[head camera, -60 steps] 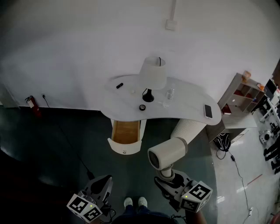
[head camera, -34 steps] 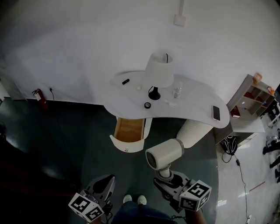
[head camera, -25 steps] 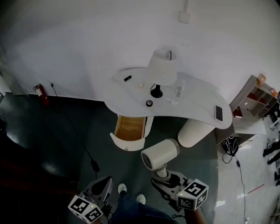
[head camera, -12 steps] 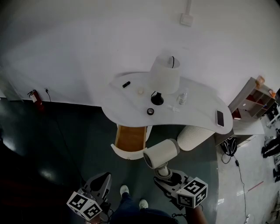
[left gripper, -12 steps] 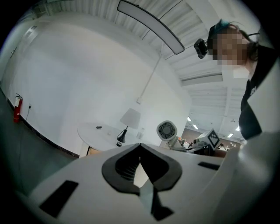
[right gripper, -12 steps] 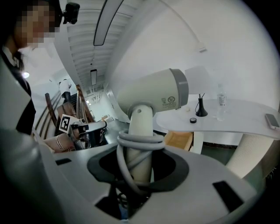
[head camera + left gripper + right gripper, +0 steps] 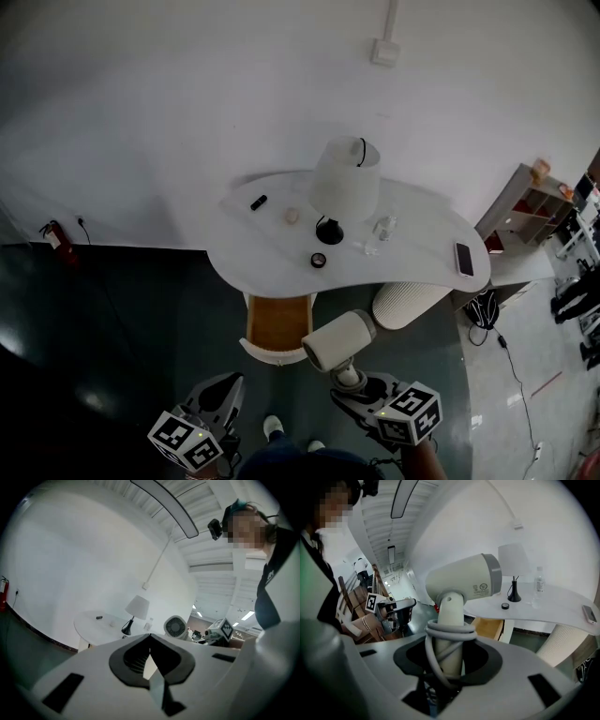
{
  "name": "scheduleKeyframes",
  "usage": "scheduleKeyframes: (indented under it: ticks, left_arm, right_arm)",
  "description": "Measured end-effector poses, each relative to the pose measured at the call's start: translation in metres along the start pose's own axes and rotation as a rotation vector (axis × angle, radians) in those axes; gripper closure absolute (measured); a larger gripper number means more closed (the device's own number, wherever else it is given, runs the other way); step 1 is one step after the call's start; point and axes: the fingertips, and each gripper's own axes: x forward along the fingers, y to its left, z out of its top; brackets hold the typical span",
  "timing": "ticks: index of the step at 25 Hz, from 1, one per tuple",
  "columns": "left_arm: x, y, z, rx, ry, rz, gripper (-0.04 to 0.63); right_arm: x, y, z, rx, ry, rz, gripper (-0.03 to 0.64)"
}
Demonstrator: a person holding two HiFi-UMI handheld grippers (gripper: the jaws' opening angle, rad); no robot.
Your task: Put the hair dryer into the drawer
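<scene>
A cream hair dryer with a grey cord wound round its handle stands upright in my right gripper, which is shut on the handle. In the right gripper view the hair dryer's barrel points left above my right gripper. The open drawer, wooden inside, juts from under the white table; the dryer hangs just right of its front. My left gripper is low at the left, its jaws together and empty. The left gripper view shows the left gripper and the hair dryer's grille.
On the table stand a white lamp, a clear bottle, a small black ring, a dark stick and a phone. A ribbed cylinder supports the table. A shelf unit is at right.
Both grippers have come nearer to the table. The hair dryer has moved from open floor to just beside the drawer's right front. The drawer stays open.
</scene>
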Motion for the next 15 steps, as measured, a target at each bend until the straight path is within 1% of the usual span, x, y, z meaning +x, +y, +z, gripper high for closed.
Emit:
scheduleKeyframes:
  ticks: [6, 9, 15]
  left_arm:
    - [-0.002, 0.032, 0.005, -0.013, 0.03, -0.019, 0.58]
    - [-0.004, 0.046, -0.001, -0.001, 0.052, -0.042, 0.58]
    - [-0.006, 0.063, -0.003, -0.021, 0.068, -0.036, 0.58]
  right_arm:
    - [0.036, 0.003, 0.005, -0.002, 0.068, -0.035, 0.434]
    - [0.053, 0.005, -0.002, 0.009, 0.119, -0.061, 0.434]
    - [0.073, 0.01, -0.022, 0.04, 0.222, -0.051, 0.434]
